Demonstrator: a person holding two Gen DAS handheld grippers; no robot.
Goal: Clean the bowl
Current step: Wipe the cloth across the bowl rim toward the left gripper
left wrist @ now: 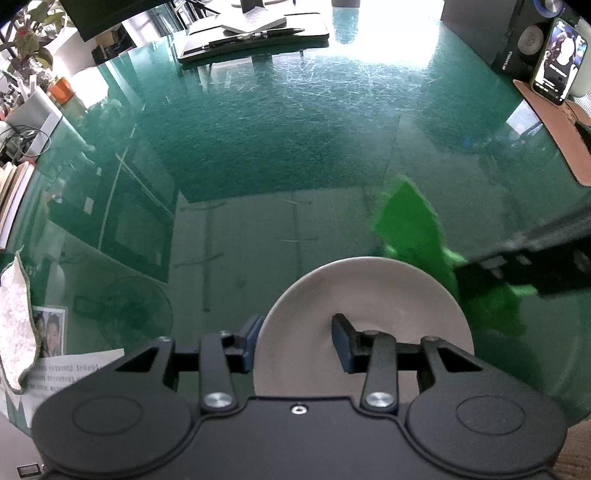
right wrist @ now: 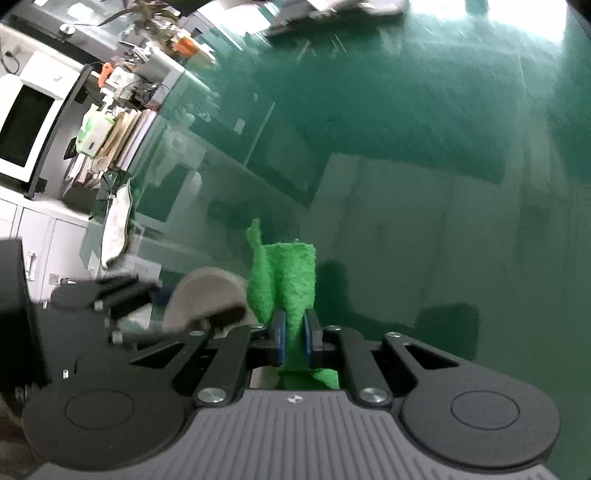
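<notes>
A white bowl (left wrist: pixel 369 291) is held above the green glass table. My left gripper (left wrist: pixel 297 336) is shut on its near rim, one finger outside and one inside. The bowl also shows blurred at the left of the right wrist view (right wrist: pixel 207 291). My right gripper (right wrist: pixel 295 332) is shut on a bright green cloth (right wrist: pixel 288 277), which stands up between the pads. In the left wrist view the cloth (left wrist: pixel 413 229) hangs just right of the bowl, with the right gripper's body (left wrist: pixel 524 266) beside it, apart from the bowl.
The green glass table (left wrist: pixel 295 147) reflects the room. A phone (left wrist: pixel 559 62) leans on a speaker at far right, above a brown pad (left wrist: pixel 554 129). Notebooks with pens (left wrist: pixel 255 35) lie at the back. A white cloth (left wrist: pixel 14 317) and papers (left wrist: pixel 66 373) lie at left.
</notes>
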